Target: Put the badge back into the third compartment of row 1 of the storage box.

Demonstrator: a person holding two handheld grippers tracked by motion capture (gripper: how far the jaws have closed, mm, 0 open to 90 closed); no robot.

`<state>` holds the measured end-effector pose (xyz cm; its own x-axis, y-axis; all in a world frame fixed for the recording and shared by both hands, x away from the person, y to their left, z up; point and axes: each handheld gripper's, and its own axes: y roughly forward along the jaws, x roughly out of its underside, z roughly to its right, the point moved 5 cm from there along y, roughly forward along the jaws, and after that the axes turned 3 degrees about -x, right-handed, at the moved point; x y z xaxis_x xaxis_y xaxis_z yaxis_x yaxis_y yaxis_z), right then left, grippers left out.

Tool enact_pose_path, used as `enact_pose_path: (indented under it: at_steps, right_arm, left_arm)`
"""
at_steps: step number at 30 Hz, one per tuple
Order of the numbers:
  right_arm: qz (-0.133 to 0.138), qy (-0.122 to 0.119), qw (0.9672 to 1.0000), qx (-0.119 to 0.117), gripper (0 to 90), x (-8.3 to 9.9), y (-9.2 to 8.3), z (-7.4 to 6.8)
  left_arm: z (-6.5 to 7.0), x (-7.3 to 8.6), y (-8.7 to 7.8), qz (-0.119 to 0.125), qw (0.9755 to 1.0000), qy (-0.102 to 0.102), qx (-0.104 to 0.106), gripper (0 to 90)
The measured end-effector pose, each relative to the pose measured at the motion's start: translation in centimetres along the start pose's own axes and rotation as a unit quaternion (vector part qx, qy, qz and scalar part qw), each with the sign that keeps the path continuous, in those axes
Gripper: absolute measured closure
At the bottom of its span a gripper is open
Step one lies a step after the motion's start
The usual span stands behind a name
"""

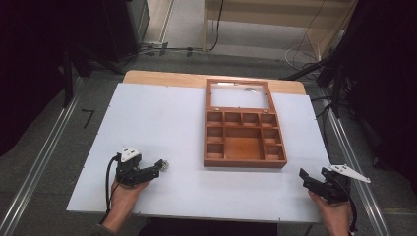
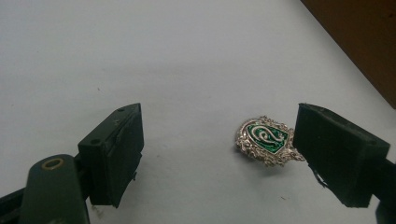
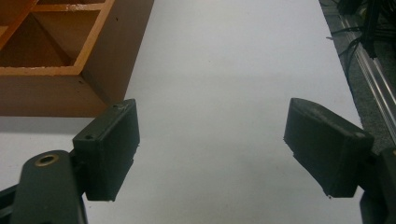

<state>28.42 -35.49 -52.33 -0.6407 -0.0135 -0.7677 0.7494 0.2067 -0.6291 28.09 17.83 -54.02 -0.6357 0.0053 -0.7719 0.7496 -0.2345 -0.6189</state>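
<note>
White worktop (image 1: 162, 123) carries a wooden compartment box (image 1: 245, 142), lid open, every visible compartment bare. Left gripper (image 2: 217, 154) has its jaws apart around a silver-and-green crest badge (image 2: 265, 140) lying beside one pad. Right gripper (image 3: 212, 149) gapes over bare worktop.

High view overhead facing forward, 2 gripper views close (sharing white table (image 1: 162, 123))

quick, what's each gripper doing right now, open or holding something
left gripper: open, a green and silver badge lies between the jaws, next to one of them, not gripped.
right gripper: open, holding nothing.
</note>
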Motion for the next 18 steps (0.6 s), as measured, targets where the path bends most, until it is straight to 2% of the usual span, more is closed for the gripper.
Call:
enact_pose_path:
  at_steps: [18]
  right_arm:
    - [-0.001, 0.000, 1.0000, -0.002, 16.4, 0.03, -0.03, 0.03]
  left_arm:
    - [0.87, 0.24, 0.74, -0.017, 0.9995, 0.027, 0.001, 18.5]
